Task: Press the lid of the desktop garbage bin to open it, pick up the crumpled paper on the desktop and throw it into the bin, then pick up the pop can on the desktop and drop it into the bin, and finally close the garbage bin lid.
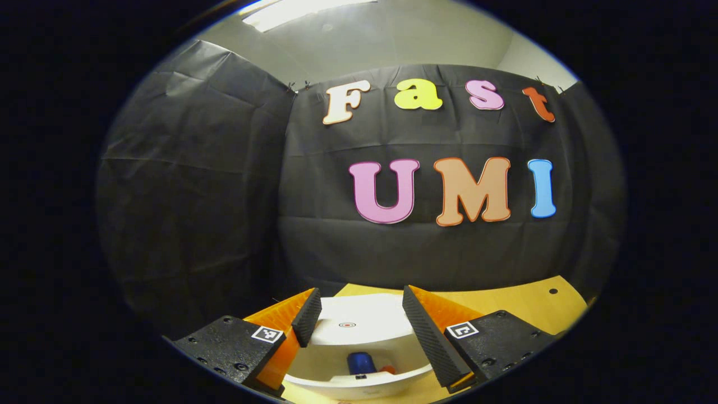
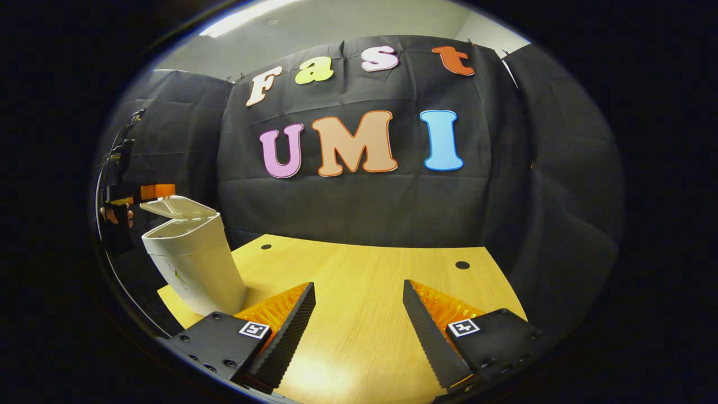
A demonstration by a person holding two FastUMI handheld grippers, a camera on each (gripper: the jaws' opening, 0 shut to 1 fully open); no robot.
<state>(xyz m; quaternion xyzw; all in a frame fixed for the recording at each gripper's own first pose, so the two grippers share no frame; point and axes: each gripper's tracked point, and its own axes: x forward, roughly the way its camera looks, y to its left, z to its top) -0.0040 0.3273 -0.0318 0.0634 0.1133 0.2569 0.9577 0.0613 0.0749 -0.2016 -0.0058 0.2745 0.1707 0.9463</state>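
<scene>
The white desktop bin [image 1: 359, 387] lies right below my left gripper [image 1: 360, 300], which is open and straddles the raised lid [image 1: 348, 320] without touching it. Down inside the bin lies a blue pop can [image 1: 362, 363] with a small red bit beside it. In the right gripper view the bin [image 2: 193, 264] stands at the table's left edge, its lid [image 2: 178, 207] tilted half up. The left gripper [image 2: 152, 192] hovers just behind that lid, held by a hand [image 2: 115, 216]. My right gripper [image 2: 359, 286] is open over bare wood, nothing between its fingers.
The wooden table [image 2: 364, 264] has two small dark holes, one near the back left [image 2: 266, 246] and one at the back right [image 2: 462, 265]. Black cloth walls close in behind and on both sides.
</scene>
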